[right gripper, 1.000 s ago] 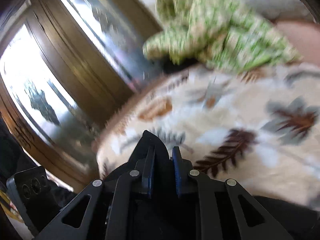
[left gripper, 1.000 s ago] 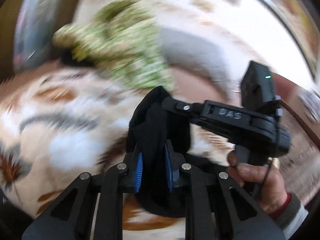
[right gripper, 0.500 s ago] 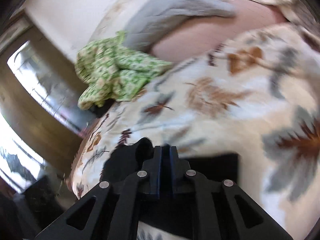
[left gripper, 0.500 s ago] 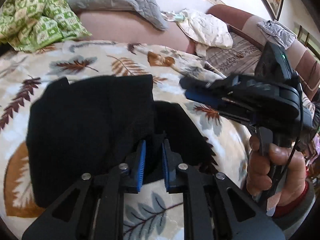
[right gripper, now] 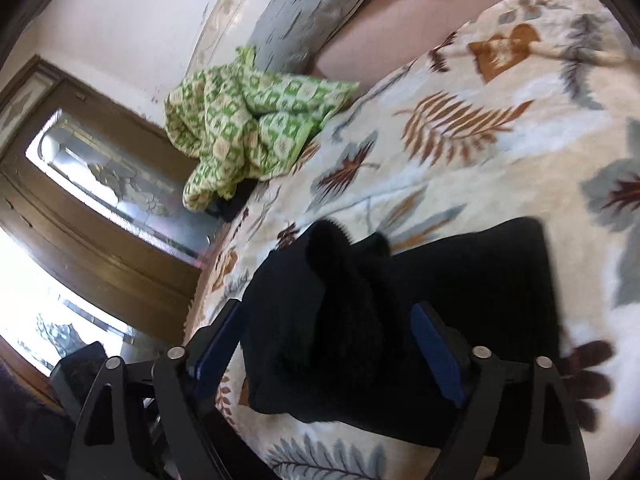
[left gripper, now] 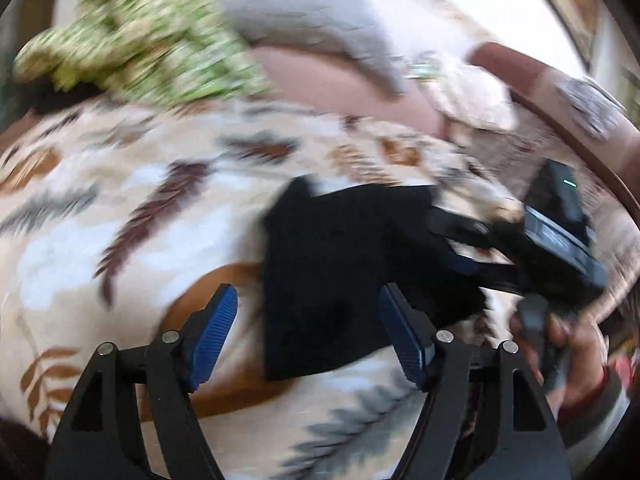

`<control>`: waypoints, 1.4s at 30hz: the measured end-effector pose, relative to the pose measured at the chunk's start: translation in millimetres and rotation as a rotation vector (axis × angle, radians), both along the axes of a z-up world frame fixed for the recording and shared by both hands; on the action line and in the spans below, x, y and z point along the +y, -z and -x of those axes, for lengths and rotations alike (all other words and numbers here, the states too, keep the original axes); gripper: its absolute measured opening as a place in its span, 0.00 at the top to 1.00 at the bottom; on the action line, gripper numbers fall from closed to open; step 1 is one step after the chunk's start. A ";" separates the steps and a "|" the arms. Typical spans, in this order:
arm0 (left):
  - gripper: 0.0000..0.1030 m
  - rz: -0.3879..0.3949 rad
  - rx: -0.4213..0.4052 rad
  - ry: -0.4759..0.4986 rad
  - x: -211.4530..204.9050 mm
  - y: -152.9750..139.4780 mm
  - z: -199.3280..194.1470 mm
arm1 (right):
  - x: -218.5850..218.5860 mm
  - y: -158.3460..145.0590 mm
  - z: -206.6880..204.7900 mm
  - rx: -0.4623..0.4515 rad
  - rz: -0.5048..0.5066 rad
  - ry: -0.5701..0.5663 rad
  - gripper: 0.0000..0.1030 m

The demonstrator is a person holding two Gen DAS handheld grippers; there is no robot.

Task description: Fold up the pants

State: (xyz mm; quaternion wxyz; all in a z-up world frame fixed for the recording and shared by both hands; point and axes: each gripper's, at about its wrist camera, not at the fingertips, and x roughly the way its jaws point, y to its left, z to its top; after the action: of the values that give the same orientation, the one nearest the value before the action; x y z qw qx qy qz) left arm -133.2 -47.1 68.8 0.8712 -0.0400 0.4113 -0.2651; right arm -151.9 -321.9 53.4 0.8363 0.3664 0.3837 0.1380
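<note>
The black pants (left gripper: pixel 340 264) lie folded into a compact block on the leaf-patterned blanket (left gripper: pixel 132 216). My left gripper (left gripper: pixel 306 324) hovers over the near edge of the block, its jaws opening wide, and the blue pads do not press the cloth. In the right wrist view the pants (right gripper: pixel 400 292) fill the lower middle, with a bunched corner sticking up. My right gripper (right gripper: pixel 328 344) has its jaws opening on either side of that cloth without pinching it. The right gripper (left gripper: pixel 480 248) also shows in the left wrist view, at the block's right edge, held by a hand (left gripper: pixel 576 344).
A crumpled green patterned cloth (right gripper: pixel 248 120) and a grey pillow (right gripper: pixel 320 4) lie at the far side of the bed. A wooden cabinet with glass panels (right gripper: pixel 100 184) stands to the left. A brown sofa arm (left gripper: pixel 560 92) with pale cloth lies at the right.
Both grippers were shut on the black pants; now both stand wide apart and the cloth lies released on the blanket. The left wrist view has swung and blurred.
</note>
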 end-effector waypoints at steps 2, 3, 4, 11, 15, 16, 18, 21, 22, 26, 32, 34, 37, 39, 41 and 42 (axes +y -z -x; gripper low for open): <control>0.29 0.016 0.038 -0.058 10.7 5.4 -8.9 | 17.7 1.3 -6.3 0.009 0.038 -0.059 0.41; 0.29 0.020 0.039 -0.069 13.1 5.1 -9.9 | 28.6 0.3 -9.6 0.012 0.064 -0.090 0.78; 0.29 0.022 0.034 -0.077 15.1 2.5 -9.9 | 36.0 -3.2 -11.1 0.019 0.108 -0.095 0.85; 0.26 0.012 -0.041 -0.047 -2.1 -11.3 -9.8 | 12.4 -69.0 25.4 -0.126 0.200 -0.071 0.90; 0.26 -0.046 -0.016 -0.020 -25.3 2.2 -13.2 | -13.5 -30.4 34.5 0.075 0.385 0.028 0.90; 0.26 -0.065 -0.014 -0.010 -30.4 4.3 -13.5 | -18.0 -15.7 34.4 0.125 0.399 0.041 0.89; 0.26 -0.092 -0.021 0.003 -37.9 3.9 -13.1 | -25.0 0.3 36.8 0.146 0.360 0.063 0.86; 0.26 -0.108 -0.044 0.013 -48.4 0.3 -14.6 | -25.9 -13.3 41.2 0.108 0.409 0.101 0.76; 0.26 -0.119 -0.045 0.018 -53.0 1.6 -14.9 | -26.2 -21.4 42.7 0.092 0.449 0.109 0.75; 0.26 -0.151 -0.028 0.039 -68.2 13.9 -13.0 | -29.7 -40.6 36.3 0.045 0.417 0.107 0.42; 0.26 -0.171 -0.004 0.045 -80.6 29.9 -5.3 | -29.6 -23.7 6.3 0.078 0.416 0.069 0.93; 0.26 -0.146 -0.019 0.026 -84.6 25.5 -6.8 | -35.1 -32.1 3.8 0.039 0.395 0.076 0.97; 0.15 -0.129 0.000 0.003 -101.2 25.8 -10.7 | -36.6 -52.2 -0.8 -0.029 0.408 0.081 0.98; 0.13 -0.157 -0.020 0.031 -109.4 32.5 -5.8 | -33.1 -49.1 -2.4 0.005 0.483 0.070 0.98; 0.13 -0.200 -0.048 0.072 -110.9 35.0 0.9 | -42.2 -35.1 2.0 0.064 0.470 0.094 0.91; 0.13 -0.192 -0.050 0.083 -107.6 33.1 2.0 | -48.9 -30.7 5.7 0.085 0.438 0.108 0.86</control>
State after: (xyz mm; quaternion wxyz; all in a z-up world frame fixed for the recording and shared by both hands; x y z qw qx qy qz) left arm -135.2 -154.7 35.7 0.8693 0.0673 0.4141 -0.2614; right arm -157.7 -370.9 84.1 0.8851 0.2018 0.4193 -0.0093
